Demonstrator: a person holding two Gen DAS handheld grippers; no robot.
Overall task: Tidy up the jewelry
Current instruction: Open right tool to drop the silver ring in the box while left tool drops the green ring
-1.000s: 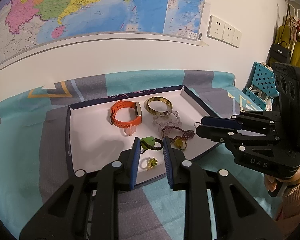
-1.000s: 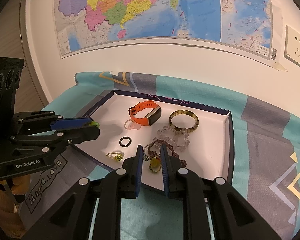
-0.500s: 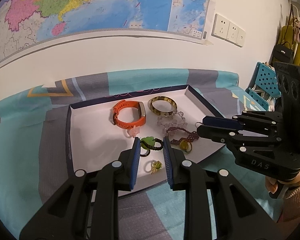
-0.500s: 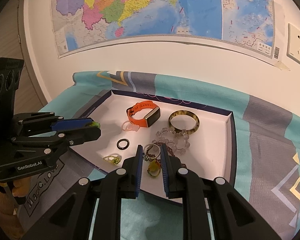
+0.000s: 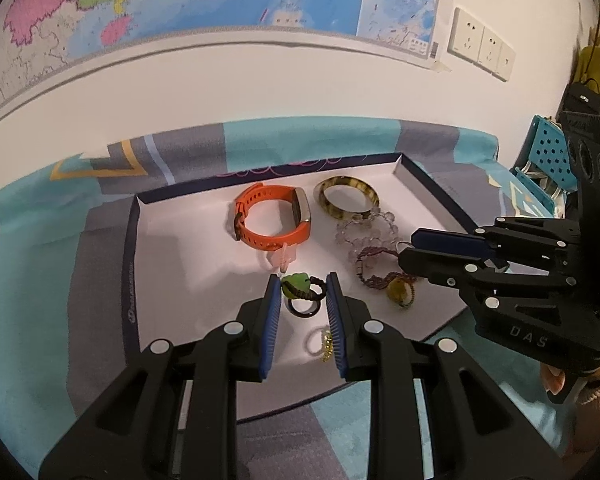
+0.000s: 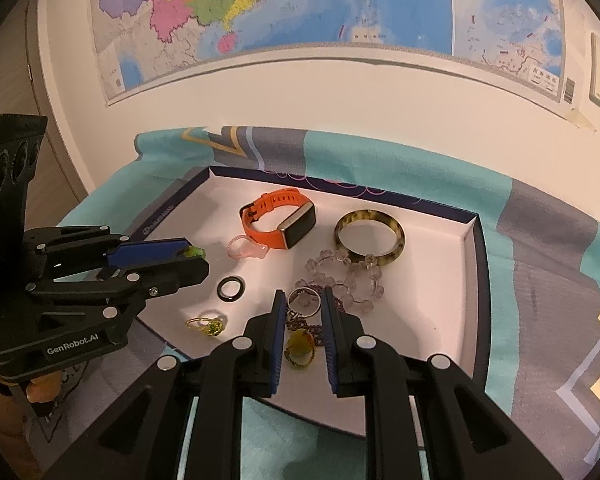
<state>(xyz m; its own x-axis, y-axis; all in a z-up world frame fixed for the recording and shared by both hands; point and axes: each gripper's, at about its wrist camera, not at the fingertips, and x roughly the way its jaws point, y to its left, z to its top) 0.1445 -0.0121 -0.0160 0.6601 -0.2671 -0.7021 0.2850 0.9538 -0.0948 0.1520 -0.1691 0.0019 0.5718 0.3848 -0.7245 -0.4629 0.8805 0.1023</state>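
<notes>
Left gripper [image 5: 303, 280] pinching green-stone corded ring [image 5: 298, 285], right gripper [image 6: 303, 300] apparently around silver ring [image 6: 304, 301]

The left hand-held gripper [image 5: 303, 280] partly hides the gold ring [image 5: 320, 342].

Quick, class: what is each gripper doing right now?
Left gripper: shut on the green-stone ring with dark cord band.
Right gripper: shut on the plain silver metal ring.

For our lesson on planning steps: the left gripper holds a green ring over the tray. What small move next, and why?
Probably lower the left gripper and set its green ring on bare tray floor beside the black ring: it hangs above that ring, and rings gather there.
</notes>
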